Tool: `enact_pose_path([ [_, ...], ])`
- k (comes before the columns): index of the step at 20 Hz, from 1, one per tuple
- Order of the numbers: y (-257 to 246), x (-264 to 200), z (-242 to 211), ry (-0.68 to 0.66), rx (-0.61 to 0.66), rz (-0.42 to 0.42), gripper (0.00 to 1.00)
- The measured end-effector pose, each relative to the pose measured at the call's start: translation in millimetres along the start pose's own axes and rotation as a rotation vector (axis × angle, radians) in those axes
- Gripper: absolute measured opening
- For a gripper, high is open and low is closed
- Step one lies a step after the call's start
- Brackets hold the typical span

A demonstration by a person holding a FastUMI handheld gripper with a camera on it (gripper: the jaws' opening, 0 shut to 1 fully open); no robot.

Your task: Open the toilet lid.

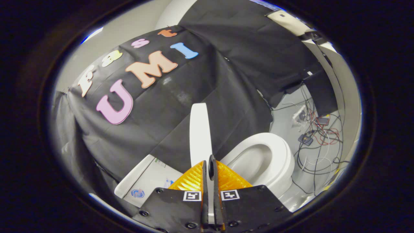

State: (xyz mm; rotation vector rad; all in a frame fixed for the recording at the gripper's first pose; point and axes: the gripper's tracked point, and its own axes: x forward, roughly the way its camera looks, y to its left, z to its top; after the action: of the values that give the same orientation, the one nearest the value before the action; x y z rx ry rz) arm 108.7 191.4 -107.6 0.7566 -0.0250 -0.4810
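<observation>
The white toilet lid point(200, 129) stands raised, seen edge-on, rising straight ahead of my fingers. My gripper point(211, 168) is shut on the lid's edge, one finger on each face of it. To the right of the lid lies the open white seat and bowl point(262, 158). Left of the lid sits the white tank point(147, 181) with a printed sticker on top.
Black cloth of the booth wall hangs behind the toilet. On the pale floor beyond the bowl lies a tangle of cables and small devices point(315, 136). A pale wall with a cable running down it stands at the far right.
</observation>
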Motion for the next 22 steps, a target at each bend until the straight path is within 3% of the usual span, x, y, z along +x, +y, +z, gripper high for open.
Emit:
enact_pose_path([
  [5,33,-3,-2,0.036,-0.139,0.077,0.08],
  [14,110,-7,-21,0.075,-0.339,0.287,0.12],
  [22,146,-12,-45,0.108,-0.487,0.411,0.14],
])
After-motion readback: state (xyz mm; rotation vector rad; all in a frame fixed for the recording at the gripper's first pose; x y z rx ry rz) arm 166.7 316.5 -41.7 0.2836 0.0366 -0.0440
